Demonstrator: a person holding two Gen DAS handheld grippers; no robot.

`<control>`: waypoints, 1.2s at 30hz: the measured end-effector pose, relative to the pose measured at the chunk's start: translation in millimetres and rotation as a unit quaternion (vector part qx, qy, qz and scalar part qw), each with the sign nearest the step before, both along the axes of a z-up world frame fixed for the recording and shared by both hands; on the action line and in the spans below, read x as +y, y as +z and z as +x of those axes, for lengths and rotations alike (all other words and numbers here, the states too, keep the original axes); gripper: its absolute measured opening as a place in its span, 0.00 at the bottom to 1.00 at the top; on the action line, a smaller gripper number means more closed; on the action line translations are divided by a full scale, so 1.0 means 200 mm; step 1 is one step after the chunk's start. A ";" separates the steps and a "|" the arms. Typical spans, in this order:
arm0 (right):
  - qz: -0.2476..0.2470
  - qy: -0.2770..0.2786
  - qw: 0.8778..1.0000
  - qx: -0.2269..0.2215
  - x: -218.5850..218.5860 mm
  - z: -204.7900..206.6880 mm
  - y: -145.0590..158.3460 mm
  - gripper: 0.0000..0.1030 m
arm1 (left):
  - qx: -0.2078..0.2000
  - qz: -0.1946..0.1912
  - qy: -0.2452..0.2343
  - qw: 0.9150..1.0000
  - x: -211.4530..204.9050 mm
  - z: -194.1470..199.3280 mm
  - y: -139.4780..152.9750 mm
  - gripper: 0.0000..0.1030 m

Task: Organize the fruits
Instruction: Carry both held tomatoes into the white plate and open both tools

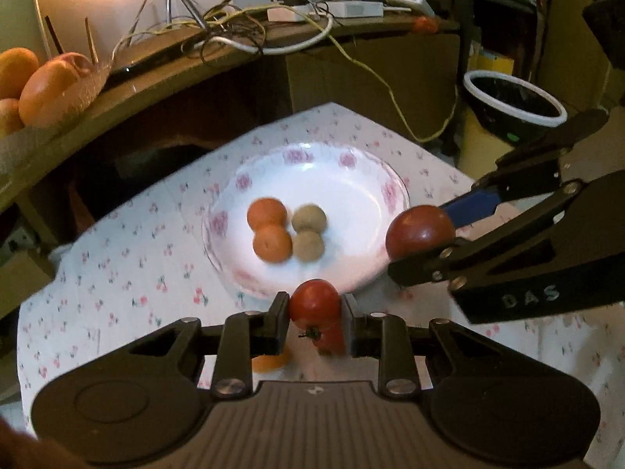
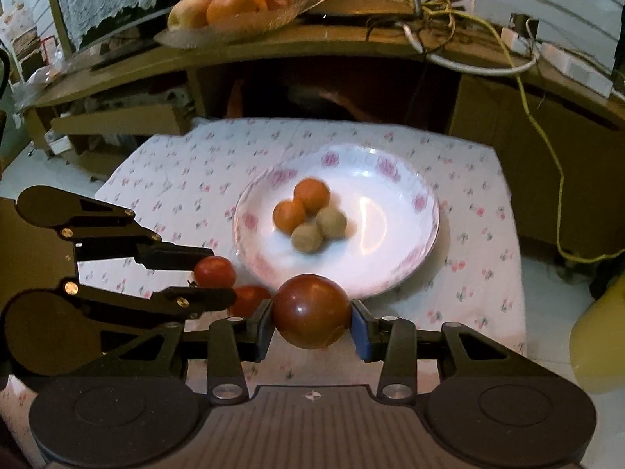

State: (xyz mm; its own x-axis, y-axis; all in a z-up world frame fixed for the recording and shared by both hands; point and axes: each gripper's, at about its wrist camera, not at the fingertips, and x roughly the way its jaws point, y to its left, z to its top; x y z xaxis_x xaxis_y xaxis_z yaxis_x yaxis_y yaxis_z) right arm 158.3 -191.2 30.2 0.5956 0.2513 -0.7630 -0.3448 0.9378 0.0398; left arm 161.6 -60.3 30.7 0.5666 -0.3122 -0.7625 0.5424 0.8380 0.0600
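Observation:
A white floral plate (image 1: 351,195) (image 2: 390,179) on the flowered tablecloth holds two oranges (image 1: 269,230) (image 2: 300,203) and two tan round fruits (image 1: 308,230) (image 2: 320,226). My left gripper (image 1: 315,312) (image 2: 213,277) is shut on a small red tomato (image 1: 314,303) (image 2: 214,271) just in front of the plate's near rim. My right gripper (image 2: 312,316) (image 1: 422,234) is shut on a larger dark red tomato (image 2: 311,310) (image 1: 420,232) at the plate's near right edge. Another red tomato (image 2: 250,299) (image 1: 332,340) lies on the cloth under the left gripper.
An orange fruit (image 1: 271,361) lies on the cloth below my left fingers. A wooden shelf (image 2: 273,47) behind the table carries a fruit bowl (image 2: 230,0) and tangled cables (image 2: 449,19). A black bin (image 1: 511,101) stands to the right, a yellow object (image 2: 597,340) near the cloth's right edge.

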 end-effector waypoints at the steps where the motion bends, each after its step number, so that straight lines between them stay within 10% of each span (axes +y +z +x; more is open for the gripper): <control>1: 0.002 -0.003 1.000 -0.001 0.00 0.02 0.00 0.40 | -0.002 0.000 0.002 1.000 0.00 0.02 0.00 0.32; 36: 0.012 -0.051 0.999 -0.013 -0.02 0.25 -0.04 0.45 | 0.001 0.001 0.047 0.999 -0.01 0.21 -0.07 0.34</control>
State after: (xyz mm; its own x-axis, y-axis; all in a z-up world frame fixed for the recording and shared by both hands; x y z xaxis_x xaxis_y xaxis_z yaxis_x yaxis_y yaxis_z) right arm 207.6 -195.4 22.5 0.6383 0.2059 -0.7417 -0.2484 0.9671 0.0547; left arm 204.5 -62.4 16.8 0.5916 -0.2565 -0.7644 0.4617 0.8850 0.0604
